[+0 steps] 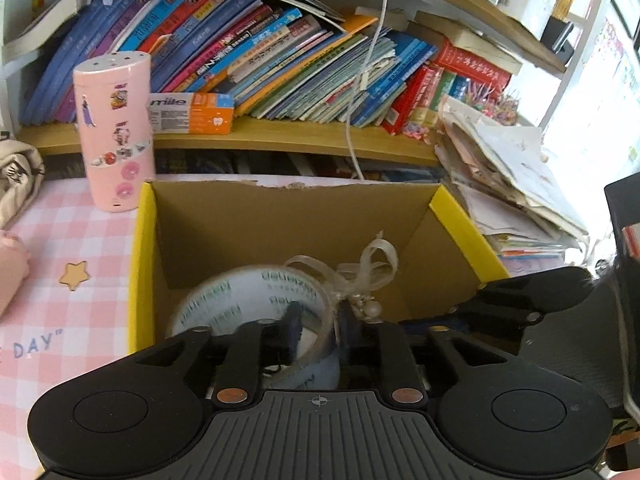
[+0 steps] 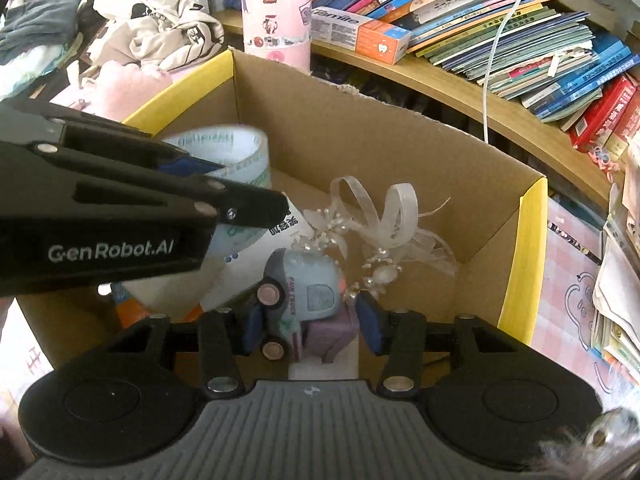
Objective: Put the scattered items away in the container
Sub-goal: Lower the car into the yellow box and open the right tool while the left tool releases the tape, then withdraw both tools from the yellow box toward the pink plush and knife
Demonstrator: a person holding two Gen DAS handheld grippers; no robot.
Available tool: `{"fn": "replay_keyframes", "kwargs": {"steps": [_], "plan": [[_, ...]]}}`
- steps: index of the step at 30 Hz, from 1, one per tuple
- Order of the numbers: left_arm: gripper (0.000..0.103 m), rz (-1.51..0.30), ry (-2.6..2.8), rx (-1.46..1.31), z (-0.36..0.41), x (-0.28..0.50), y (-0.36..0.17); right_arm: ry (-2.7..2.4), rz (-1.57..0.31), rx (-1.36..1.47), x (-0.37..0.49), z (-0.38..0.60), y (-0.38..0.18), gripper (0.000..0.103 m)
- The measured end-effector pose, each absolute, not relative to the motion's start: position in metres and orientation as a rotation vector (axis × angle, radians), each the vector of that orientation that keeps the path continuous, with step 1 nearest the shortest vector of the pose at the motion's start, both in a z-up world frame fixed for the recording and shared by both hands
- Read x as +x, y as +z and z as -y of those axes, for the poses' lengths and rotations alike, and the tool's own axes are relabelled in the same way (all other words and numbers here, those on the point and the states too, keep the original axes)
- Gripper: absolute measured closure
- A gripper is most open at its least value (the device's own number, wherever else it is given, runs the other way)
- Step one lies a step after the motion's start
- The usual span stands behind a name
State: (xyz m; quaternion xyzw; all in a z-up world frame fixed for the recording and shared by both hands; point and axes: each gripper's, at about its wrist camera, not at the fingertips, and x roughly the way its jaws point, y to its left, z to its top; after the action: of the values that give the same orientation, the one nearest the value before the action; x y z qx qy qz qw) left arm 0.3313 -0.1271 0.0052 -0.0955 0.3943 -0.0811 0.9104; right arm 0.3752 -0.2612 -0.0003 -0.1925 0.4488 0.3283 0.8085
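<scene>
Both hands are over the cardboard box [image 2: 400, 152] on the worktop [image 1: 60, 248], and the risk lies in the release. The left gripper [image 1: 318, 330] has the wall of a tape roll [image 1: 256, 300] between its fingers, but the fingers look parted and the roll is blurred, so it seems loose; it could roll against the ribbon hair ornament [image 2: 384, 232] lying at the box's middle and snag it. The right gripper [image 2: 312, 320] straddles a pale blue toy truck [image 2: 308, 292], which lies on its side; whether the pads press on it I cannot tell, and if they do, pulling away before letting go would lift it back out. A white packet [image 2: 276, 240] lies in the box under the roll. A star piece [image 1: 75, 274] is outside on the worktop, left of the box, not yet tidied
</scene>
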Motion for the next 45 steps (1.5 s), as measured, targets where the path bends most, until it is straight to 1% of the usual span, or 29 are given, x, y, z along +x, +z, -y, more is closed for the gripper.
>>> {"fn": "replay_keyframes", "kwargs": {"steps": [2,3,5,6,8,11,13,22,25,28,36,40,45], "plan": [[0.057,-0.813,-0.171,-0.200,0.127,0.329,0.007,0.703,-0.953,-0.404,0.375,0.262,0.001,0.044],[0.054,-0.814,-0.171,-0.202,0.127,0.327,0.008,0.702,-0.948,-0.399,0.375,0.262,0.001,0.042],[0.052,-0.813,-0.176,-0.193,0.129,0.323,0.010,0.698,-0.934,-0.391,0.374,0.263,0.003,0.031],[0.051,-0.813,-0.179,-0.181,0.131,0.321,0.012,0.695,-0.925,-0.386,0.374,0.264,0.004,0.029],[0.042,-0.801,-0.180,-0.153,0.133,0.316,0.015,0.692,-0.913,-0.383,0.372,0.264,0.005,0.027],[0.030,-0.766,-0.165,-0.118,0.135,0.309,0.023,0.689,-0.892,-0.391,0.368,0.264,0.006,0.024],[0.029,-0.745,-0.163,-0.095,0.135,0.305,0.029,0.689,-0.883,-0.388,0.366,0.265,0.008,0.022],[0.026,-0.688,-0.115,-0.069,0.128,0.274,0.045,0.678,-0.839,-0.325,0.349,0.276,0.019,0.017],[0.022,-0.656,-0.087,-0.076,0.125,0.262,0.050,0.667,-0.808,-0.296,0.343,0.282,0.026,0.017],[0.021,-0.630,-0.063,-0.086,0.122,0.251,0.053,0.654,-0.769,-0.277,0.335,0.287,0.032,0.015],[0.017,-0.625,-0.026,-0.101,0.121,0.232,0.051,0.616,-0.712,-0.248,0.319,0.291,0.038,0.014],[0.014,-0.616,-0.018,-0.092,0.122,0.221,0.050,0.584,-0.663,-0.238,0.304,0.292,0.041,0.009],[0.009,-0.589,-0.014,-0.076,0.118,0.209,0.051,0.546,-0.608,-0.246,0.284,0.290,0.044,0.007]]}}
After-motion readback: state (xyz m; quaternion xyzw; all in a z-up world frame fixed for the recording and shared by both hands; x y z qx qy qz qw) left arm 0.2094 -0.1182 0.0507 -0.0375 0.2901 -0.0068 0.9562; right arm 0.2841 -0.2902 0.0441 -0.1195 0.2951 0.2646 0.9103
